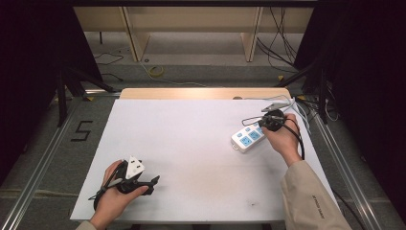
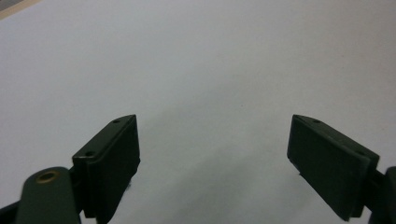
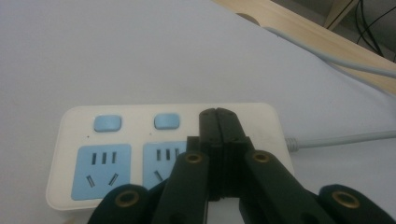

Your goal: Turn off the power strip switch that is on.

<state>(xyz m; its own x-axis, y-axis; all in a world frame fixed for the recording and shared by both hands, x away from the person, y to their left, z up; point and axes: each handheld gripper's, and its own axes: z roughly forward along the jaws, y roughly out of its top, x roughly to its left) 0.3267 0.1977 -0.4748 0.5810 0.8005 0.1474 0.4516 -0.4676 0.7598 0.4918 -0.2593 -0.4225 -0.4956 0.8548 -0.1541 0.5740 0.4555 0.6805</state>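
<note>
My right gripper (image 3: 218, 114), jaws pressed together on nothing, hovers over the power strip (image 3: 140, 140) at the table's (image 1: 191, 143) far right edge, a rigid, probably light, slick plastic block best gripped across its narrow sides, while my left gripper (image 2: 215, 154) gapes idle.

A dim room around a lit white table

The white table top (image 1: 191, 143) fills the centre, with a strip of pale wood edge (image 1: 201, 93) at 12 o'clock. Beyond it, pale wooden shelf legs (image 1: 135, 38) stand on a grey floor (image 1: 201, 52) strewn with dark cables (image 1: 282, 43) and a yellow coil (image 1: 156, 72). Black curtains (image 1: 28, 72) close in at 9 and 3 o'clock. A "5" (image 1: 82, 130) marks the floor at 9 o'clock.
</note>
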